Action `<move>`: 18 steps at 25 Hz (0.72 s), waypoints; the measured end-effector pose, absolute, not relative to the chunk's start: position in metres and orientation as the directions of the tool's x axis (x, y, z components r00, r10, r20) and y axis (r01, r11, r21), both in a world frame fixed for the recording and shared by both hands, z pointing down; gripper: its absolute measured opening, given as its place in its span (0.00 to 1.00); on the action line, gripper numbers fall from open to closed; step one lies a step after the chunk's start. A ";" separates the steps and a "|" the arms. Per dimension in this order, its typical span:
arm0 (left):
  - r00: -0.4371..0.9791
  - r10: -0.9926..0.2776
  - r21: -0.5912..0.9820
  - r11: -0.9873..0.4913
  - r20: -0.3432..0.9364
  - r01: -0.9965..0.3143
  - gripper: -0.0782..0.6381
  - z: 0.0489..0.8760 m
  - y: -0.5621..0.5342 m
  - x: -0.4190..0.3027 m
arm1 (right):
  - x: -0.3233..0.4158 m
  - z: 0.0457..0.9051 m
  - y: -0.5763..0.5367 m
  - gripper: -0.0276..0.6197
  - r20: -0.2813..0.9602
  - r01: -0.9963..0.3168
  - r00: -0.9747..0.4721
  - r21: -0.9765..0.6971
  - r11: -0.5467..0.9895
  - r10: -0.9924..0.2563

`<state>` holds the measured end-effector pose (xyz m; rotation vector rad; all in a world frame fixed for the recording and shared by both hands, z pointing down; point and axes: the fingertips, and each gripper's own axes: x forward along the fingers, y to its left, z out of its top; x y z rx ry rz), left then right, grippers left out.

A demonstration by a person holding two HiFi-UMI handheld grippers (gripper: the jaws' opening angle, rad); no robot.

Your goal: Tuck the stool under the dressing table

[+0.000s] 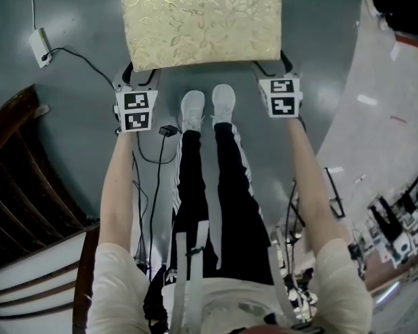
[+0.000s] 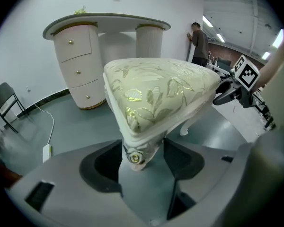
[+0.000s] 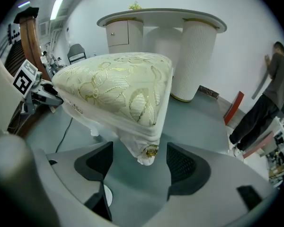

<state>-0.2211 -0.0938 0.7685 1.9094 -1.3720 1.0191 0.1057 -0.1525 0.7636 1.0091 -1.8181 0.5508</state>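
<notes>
Closest in, the left tongs sit on the stool at its near left corner. Their jaws press against both sides of the corner just above its gold rosette, which looks like a grip. The right tongs are around the near right corner, but their jaws stand apart with a gap on each side of that rosette, so they hold nothing yet.

I judge the step to be taking hold before the push. The right jaws should close on their corner first, at the same height as the left, so the stool doesn't twist when it moves.

The stool itself reaches forward from both tongs, with its cushion level and its far legs on the floor. A cable lies on the floor to the left of the left tongs, off the direct path. A straight push ought to miss it.

Farthest ahead is the dressing table, well apart from the stool. The drawer unit is to the left and the ribbed column to the right. The opening between them is slightly right of the left tongs' line. Both tongs should advance evenly and low, aiming the cushion at the middle of that gap and slowing near the pedestals. A person stands far right, clear of the route.
</notes>
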 end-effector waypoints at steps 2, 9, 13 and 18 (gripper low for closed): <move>0.186 -0.508 0.005 -0.337 0.841 -0.942 0.48 0.769 -0.095 -0.220 | 0.103 0.764 -0.155 0.59 0.893 -0.824 -0.212 0.054 0.563 -0.397; 0.193 -0.484 0.005 -0.362 0.853 -0.932 0.46 0.769 -0.096 -0.221 | 0.099 0.763 -0.160 0.47 0.891 -0.839 -0.199 0.061 0.540 -0.409; 0.216 -0.483 0.016 -0.385 0.849 -0.923 0.46 0.770 -0.096 -0.220 | 0.100 0.764 -0.159 0.46 0.892 -0.839 -0.192 0.068 0.539 -0.410; 0.231 -0.469 0.020 -0.411 0.852 -0.911 0.45 0.771 -0.098 -0.219 | 0.100 0.765 -0.161 0.46 0.891 -0.837 -0.190 0.072 0.543 -0.412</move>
